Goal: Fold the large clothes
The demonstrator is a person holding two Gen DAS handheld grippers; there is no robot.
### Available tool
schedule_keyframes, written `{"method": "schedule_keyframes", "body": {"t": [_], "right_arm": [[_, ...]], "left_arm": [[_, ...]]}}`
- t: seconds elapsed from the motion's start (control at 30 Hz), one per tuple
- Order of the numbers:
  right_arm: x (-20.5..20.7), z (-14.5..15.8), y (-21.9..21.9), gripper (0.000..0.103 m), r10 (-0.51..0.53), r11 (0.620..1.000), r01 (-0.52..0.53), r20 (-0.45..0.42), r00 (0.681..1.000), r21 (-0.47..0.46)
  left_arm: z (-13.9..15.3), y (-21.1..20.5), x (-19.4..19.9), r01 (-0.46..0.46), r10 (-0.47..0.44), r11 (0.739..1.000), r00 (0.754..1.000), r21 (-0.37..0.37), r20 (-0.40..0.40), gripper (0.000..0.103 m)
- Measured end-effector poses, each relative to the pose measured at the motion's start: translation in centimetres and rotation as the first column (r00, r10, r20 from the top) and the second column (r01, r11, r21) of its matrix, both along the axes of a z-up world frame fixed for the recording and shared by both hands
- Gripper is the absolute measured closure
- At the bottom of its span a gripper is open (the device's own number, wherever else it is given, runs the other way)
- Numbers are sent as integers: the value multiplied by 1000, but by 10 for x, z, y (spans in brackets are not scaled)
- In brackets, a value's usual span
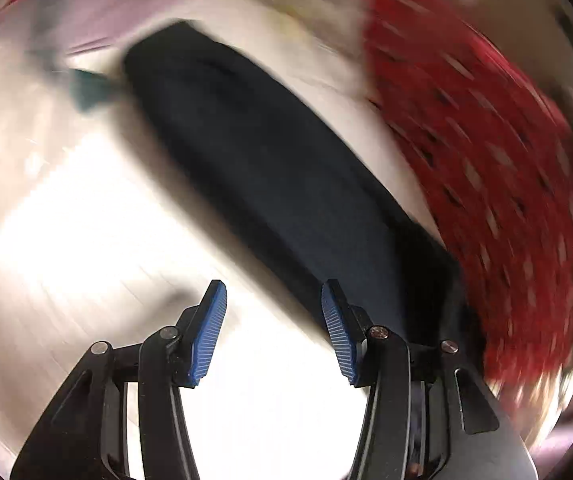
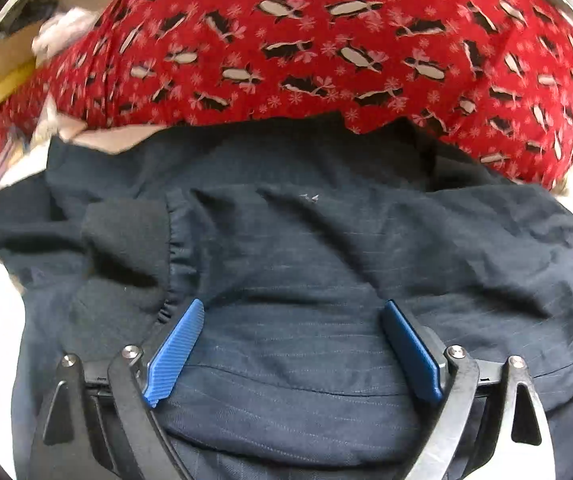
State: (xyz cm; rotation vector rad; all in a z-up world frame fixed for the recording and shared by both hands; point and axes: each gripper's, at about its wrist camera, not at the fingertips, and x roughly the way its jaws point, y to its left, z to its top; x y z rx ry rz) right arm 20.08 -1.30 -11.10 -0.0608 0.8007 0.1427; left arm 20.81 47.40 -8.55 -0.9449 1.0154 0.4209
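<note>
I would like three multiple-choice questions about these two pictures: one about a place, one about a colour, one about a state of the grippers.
1. Where is the right gripper?
A. above the dark navy garment
B. above a wooden box
C. inside a drawer

2. Which colour is the patterned cloth beyond the navy garment?
A. green
B. red
C. yellow

3. How does the left gripper stand?
A. shut on cloth
B. shut on nothing
C. open, holding nothing

Answers: 1 A, navy fabric fills the space under its fingers; 2 B, red with black-and-white figures; 3 C, its blue pads stand apart over the pale surface.
</note>
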Motion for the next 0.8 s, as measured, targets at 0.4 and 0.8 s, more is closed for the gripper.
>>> {"method": "schedule_keyframes", "body": {"t": [0.4,0.8], "right_arm": [[3,-3,-3,2,16,998,-17,23,1000,61],[3,-3,-6,0,20,997,-20,11,1000,74]], "left_arm": [[-27,65,35,-223,226,974,970,-48,88,45],[43,23,35,-80,68,996,978,51,199,101]]}}
